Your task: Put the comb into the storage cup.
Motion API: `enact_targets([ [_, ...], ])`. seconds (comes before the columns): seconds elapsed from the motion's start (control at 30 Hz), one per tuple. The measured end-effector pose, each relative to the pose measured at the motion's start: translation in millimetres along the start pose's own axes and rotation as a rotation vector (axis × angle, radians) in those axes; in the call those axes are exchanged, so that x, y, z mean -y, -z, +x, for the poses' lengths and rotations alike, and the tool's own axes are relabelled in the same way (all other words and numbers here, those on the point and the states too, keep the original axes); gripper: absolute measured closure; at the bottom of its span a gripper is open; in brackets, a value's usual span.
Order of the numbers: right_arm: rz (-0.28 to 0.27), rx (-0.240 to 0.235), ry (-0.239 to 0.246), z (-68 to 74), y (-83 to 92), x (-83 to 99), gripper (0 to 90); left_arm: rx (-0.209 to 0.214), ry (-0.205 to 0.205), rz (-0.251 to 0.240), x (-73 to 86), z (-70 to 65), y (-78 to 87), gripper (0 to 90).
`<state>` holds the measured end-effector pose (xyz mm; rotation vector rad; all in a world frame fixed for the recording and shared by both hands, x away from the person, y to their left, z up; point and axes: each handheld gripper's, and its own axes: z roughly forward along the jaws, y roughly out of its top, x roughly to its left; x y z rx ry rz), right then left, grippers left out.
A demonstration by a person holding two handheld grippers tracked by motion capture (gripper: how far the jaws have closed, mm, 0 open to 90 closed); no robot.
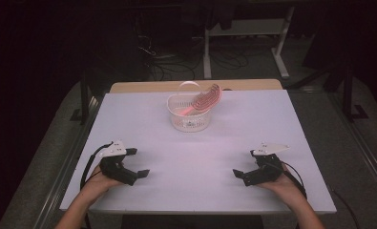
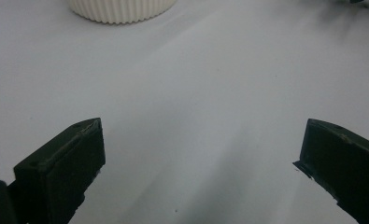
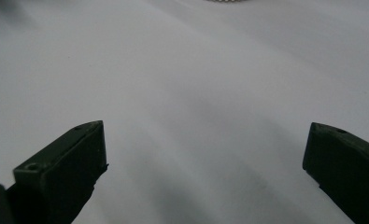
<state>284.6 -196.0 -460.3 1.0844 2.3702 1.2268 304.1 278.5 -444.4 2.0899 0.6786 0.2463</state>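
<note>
White table holds a basket at the far middle. Pink brush leans inside, light and stiff; grab its handle. Left gripper and right gripper rest near, spread, holding nothing.

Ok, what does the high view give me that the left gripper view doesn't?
High view alone: the pink brush lying tilted in the basket, its head over the rim, the basket's upright handle, both hands, and the right gripper open near the front edge.

Left gripper view alone: a close look along the left gripper, jaws wide apart with nothing between them, just bare table.

Both: the white basket, seen in the gripper view as a ribbed lower wall at the top edge, and the white table.
</note>
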Motion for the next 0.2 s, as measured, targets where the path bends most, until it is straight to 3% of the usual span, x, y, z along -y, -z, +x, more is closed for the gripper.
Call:
enact_targets([
  [0.2, 0.005, 0.0, 0.008, 0.3, -0.7, 0.9, 0.0, 0.0, 0.0, 0.004, 0.2, 0.1, -1.4, 0.4],
])
